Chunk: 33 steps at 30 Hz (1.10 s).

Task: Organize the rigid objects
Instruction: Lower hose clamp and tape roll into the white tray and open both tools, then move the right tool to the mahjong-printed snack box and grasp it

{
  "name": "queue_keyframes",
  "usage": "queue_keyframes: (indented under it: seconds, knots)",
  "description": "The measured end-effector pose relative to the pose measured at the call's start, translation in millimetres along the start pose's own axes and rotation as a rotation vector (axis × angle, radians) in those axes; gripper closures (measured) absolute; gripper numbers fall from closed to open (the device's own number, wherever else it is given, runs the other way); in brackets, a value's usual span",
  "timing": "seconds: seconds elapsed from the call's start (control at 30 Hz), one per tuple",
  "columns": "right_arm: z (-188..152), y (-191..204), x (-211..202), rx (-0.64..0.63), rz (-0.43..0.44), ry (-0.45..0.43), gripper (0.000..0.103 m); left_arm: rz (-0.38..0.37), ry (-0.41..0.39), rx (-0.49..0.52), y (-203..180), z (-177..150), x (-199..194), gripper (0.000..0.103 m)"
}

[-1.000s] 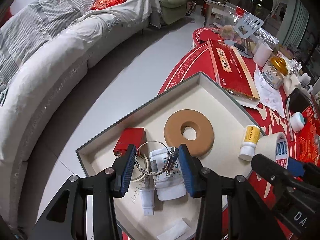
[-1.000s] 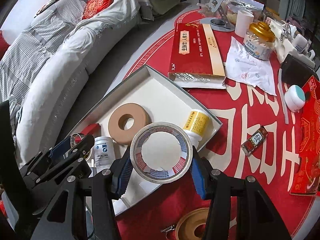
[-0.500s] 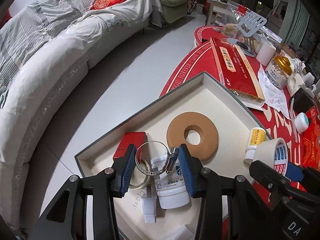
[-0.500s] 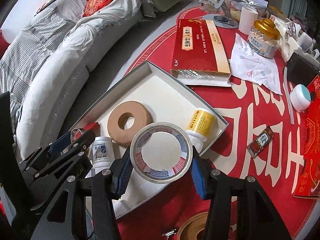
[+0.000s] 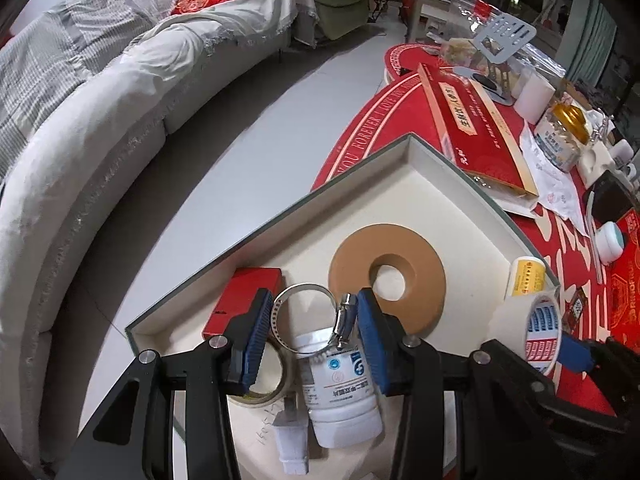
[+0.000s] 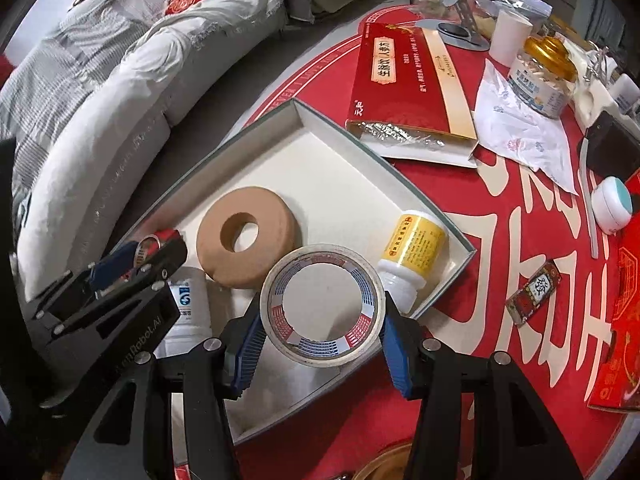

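A living room with a long grey sofa (image 5: 100, 128) lies behind a bench covered in a red cloth (image 6: 500, 240), where a shallow grey-edged tray (image 6: 320, 120) sits at the near edge.

The sorting looks well under way. In the tray already lie a tan ring-shaped disc (image 5: 387, 280), a white bottle (image 5: 340, 396), a yellow-labelled bottle (image 6: 412, 256), a small red box (image 5: 244, 296) and a thin tape ring (image 5: 264, 384). Loose on the cloth are a small red packet (image 6: 534, 292), a round white and teal container (image 6: 610, 204) and another tan ring at the right view's bottom edge.

The left tool (image 5: 308, 336) has just been opening its jaws; the metal hose clamp (image 5: 308, 316) sits between the pads, its screw housing next to the right one, and I cannot tell whether it is gripped. The clamp's loop faces the camera, above the white bottle.

The right tool (image 6: 322, 332) grips the roll of printed tape (image 6: 322, 306) across its width, hole facing the camera, over the tray's near right part.

Both seem close to set-down.
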State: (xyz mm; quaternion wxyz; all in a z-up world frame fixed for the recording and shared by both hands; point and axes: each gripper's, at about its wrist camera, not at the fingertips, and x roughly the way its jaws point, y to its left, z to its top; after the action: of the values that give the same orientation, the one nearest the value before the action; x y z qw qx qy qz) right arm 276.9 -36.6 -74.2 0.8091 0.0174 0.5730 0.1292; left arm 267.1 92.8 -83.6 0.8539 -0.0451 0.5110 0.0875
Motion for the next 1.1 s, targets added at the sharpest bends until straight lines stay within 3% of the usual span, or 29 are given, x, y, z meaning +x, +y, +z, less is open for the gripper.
queue_keyframes:
  seconds: [0.07, 0.1, 0.13, 0.17, 0.27, 0.43, 0.53, 0.6, 0.8, 0.9, 1.1]
  knots:
    - [-1, -1, 3, -0.004, -0.004, 0.006, 0.044, 0.035, -0.009, 0.001, 1, -1, 0, 0.033]
    - [-3, -5, 3, 0.003, -0.024, 0.005, 0.027, 0.038, -0.012, -0.013, 4, -1, -1, 0.021]
    - [-4, -8, 2, 0.015, -0.052, 0.003, 0.006, 0.019, -0.002, -0.034, 9, -2, -2, 0.019]
    - [-6, -15, -1, 0.036, -0.078, -0.008, 0.000, 0.006, 0.012, -0.047, 11, -2, -3, 0.017]
    - [-18, -38, -19, 0.100, -0.032, -0.061, 0.000, -0.004, 0.028, -0.046, 12, -7, -9, 0.013]
    - [-50, -83, -30, 0.130, -0.138, -0.071, 0.000, -0.051, 0.004, -0.005, 2, -32, -36, 0.011]
    - [-55, -110, -21, 0.097, -0.235, -0.039, 0.001, -0.107, 0.016, 0.022, -5, -55, -49, 0.009]
    - [-54, -124, -16, 0.065, -0.260, -0.048, 0.001, -0.143, 0.029, 0.033, -11, -72, -58, 0.001]
    - [-39, -138, 10, -0.140, -0.303, -0.075, 0.001, -0.226, 0.048, 0.091, -30, -104, -74, 0.000]
    - [-34, -138, 22, -0.244, -0.291, -0.080, 0.001, -0.242, 0.072, 0.111, -35, -113, -74, 0.000]
    - [-25, -146, 28, -0.292, -0.181, -0.117, 0.002, -0.224, 0.147, 0.120, -39, -128, -67, 0.000]
